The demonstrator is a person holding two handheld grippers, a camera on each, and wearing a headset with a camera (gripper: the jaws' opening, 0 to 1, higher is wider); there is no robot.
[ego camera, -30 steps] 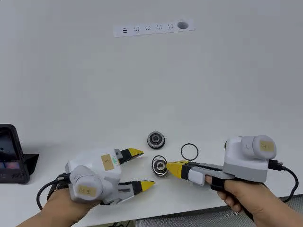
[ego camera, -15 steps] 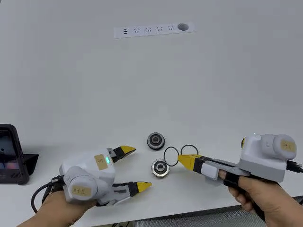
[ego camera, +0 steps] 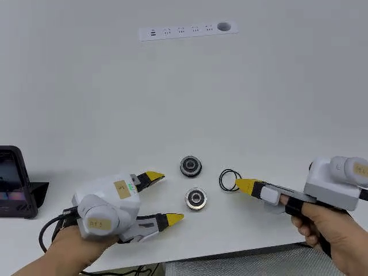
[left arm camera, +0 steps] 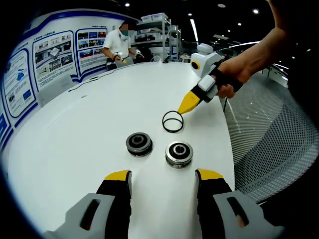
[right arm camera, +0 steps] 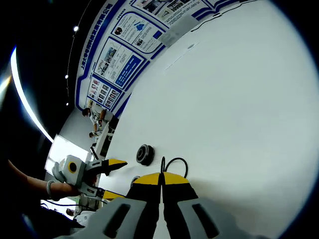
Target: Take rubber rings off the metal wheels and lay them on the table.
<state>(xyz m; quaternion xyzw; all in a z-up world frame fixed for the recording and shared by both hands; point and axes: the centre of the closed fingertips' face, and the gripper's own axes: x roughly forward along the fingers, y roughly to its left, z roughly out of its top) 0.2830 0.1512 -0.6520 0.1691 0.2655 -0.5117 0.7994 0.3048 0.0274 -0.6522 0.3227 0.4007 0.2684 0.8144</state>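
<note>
Ring (ego camera: 220,180): flat on table (ego camera: 270,103), its edge pinched in the closed right gripper (ego camera: 244,184). Left gripper (ego camera: 165,196): nearest, wide open, empty. Beyond it, bare wheel (ego camera: 196,198); farther, black-rimmed wheel (ego camera: 190,165); power strip (ego camera: 187,30) at the back.

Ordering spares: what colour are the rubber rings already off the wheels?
Black; the rubber rings show best in the left gripper view.

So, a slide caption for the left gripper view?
Left gripper open before two metal wheels; right gripper pinching a rubber ring.
</note>
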